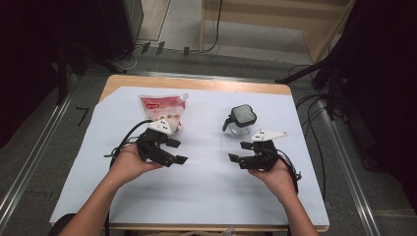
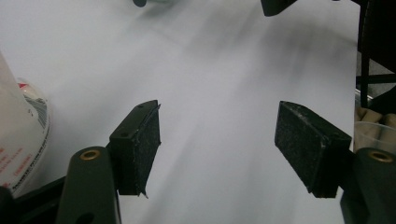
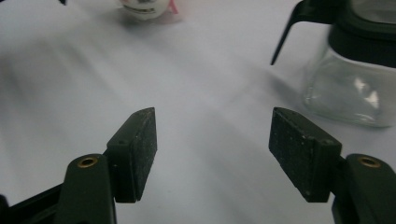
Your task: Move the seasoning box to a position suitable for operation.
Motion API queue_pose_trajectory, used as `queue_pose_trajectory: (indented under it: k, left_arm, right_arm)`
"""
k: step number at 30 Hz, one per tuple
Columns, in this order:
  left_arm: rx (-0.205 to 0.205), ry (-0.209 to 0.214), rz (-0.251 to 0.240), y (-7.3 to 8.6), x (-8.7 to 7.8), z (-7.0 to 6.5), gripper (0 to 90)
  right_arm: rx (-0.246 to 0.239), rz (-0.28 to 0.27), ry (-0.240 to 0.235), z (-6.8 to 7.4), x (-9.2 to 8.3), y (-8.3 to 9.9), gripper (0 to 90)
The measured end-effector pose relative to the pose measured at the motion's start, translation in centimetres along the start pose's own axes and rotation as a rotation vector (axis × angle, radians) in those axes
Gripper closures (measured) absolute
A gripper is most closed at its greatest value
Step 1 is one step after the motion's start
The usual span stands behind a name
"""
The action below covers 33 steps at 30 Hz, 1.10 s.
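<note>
So far nothing is picked up — left gripper (image 1: 178, 151) and right gripper (image 1: 235, 157) both gape empty at mid-frame; the spouted pouch (image 1: 162, 109) lies upper left, the lidded glass jar (image 1: 242, 122) — seemingly empty — upper right.

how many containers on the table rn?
2. A red-and-white pouch lies at the back left, just beyond the left claw. A clear glass jar with a black lid stands at the back right, just beyond the right claw. Nothing looks hidden.
</note>
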<state>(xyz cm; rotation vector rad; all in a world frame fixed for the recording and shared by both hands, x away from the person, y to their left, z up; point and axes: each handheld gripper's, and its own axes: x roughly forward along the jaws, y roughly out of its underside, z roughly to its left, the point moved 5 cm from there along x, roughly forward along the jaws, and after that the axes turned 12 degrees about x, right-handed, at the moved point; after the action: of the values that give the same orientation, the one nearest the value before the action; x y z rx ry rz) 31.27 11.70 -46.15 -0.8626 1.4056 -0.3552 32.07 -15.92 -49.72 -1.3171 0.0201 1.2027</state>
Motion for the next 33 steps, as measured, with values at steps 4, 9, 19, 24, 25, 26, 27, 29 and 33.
queue_pose_trajectory:
  k: [4,9,19,24,25,26,27,29,33]
  left_arm:
    - [-0.018,0.008,-0.008,-0.1,-0.4,-0.1,34.3]
    - [-0.028,0.003,-0.004,0.0,-0.6,-0.1,35.9]
    - [-0.025,-0.021,0.008,0.0,-0.9,-0.4,36.9]
    - [-0.034,-0.026,0.003,0.2,-1.3,-0.2,37.0]
    - [-0.035,-0.031,0.011,0.2,-1.3,-0.2,37.2]
    - [-0.039,-0.031,0.009,0.3,-1.3,-0.2,37.2]
    - [-0.039,-0.030,0.004,0.3,-1.3,-0.1,37.4]
    - [-0.041,-0.032,0.010,0.4,-1.3,0.0,37.5]
    - [-0.040,-0.029,0.006,0.4,-1.3,0.0,37.5]
  right_arm:
    - [0.018,-0.029,0.042,-1.2,-0.3,-0.3,33.0]
    - [0.077,-0.064,0.091,-2.9,-0.3,-0.7,29.3]
    - [0.149,-0.100,0.155,-5.6,0.5,-1.6,24.2]
    - [0.151,-0.122,0.200,-6.3,1.3,-2.3,18.8]
    - [0.153,-0.131,0.215,-6.6,1.7,-2.5,17.6]
    - [0.153,-0.131,0.215,-6.6,1.7,-2.5,17.6]
    - [0.166,-0.136,0.227,-6.9,2.1,-2.7,15.0]
    - [0.168,-0.137,0.236,-7.1,2.3,-2.8,14.2]
    - [0.170,-0.162,0.265,-7.4,3.1,-3.4,13.7]
